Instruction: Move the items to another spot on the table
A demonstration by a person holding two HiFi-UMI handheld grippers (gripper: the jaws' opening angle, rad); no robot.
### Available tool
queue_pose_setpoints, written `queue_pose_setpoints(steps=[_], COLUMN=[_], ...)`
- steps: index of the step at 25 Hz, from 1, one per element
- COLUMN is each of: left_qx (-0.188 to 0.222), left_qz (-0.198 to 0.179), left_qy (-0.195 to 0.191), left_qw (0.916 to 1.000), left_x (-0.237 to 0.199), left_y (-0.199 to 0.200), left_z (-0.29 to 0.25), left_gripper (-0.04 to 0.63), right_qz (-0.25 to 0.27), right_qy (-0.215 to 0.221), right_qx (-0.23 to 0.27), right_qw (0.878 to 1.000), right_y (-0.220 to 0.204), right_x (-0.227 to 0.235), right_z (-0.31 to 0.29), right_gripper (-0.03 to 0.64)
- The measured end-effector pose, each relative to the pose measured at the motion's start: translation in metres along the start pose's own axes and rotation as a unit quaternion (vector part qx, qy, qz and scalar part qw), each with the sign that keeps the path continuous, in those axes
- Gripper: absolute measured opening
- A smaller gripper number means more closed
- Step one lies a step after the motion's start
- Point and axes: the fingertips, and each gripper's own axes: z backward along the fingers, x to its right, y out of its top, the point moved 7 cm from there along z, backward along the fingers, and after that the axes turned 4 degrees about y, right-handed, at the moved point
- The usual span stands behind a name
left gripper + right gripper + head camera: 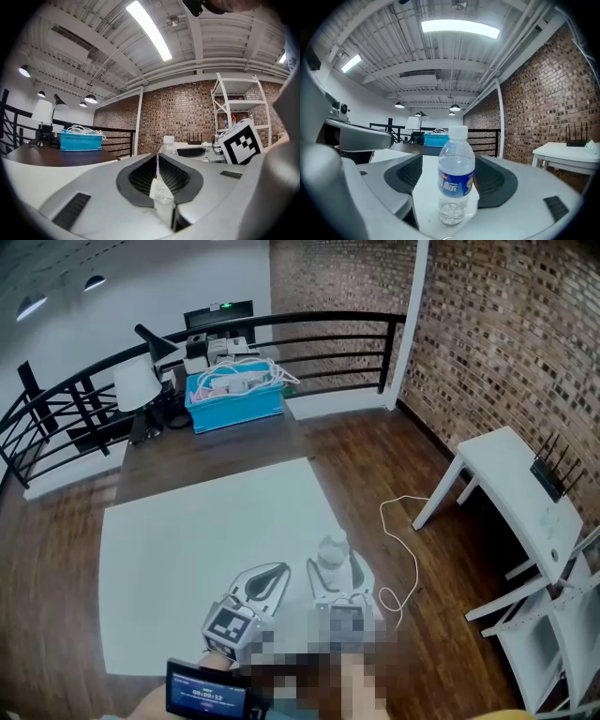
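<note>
A clear water bottle with a blue label and white cap stands upright on the white mat, near the mat's right front edge. My right gripper is open, with one jaw on each side of the bottle. In the right gripper view, there is a gap between the bottle and each black pad. My left gripper sits just left of the right gripper, low over the mat. Its jaws are shut with nothing between them. In the left gripper view only the bottle's cap shows above them.
A blue bin of white cables and a lamp stand at the table's far end by the black railing. A white side table stands on the right, and a white cable lies on the wooden floor. A small screen is at the bottom.
</note>
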Motion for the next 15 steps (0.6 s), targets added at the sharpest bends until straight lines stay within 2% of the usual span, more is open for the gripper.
queue_pose_setpoints(steps=[8, 15], left_qx=[0.013, 0.030], left_qz=[-0.006, -0.011], left_qy=[0.003, 0.034], left_qw=[0.9999, 0.9989], left_x=[-0.002, -0.027], left_y=[0.016, 0.024], left_z=[0.027, 0.050], left_gripper=[0.021, 0.021], right_qz=[0.022, 0.034], right_qy=[0.016, 0.074], right_qx=[0.015, 0.028], right_qw=[1.000, 0.996], right_y=[0.029, 0.057], right_x=[-0.028, -0.069], right_z=[0.017, 0.006], right_gripper=[0.357, 0.328])
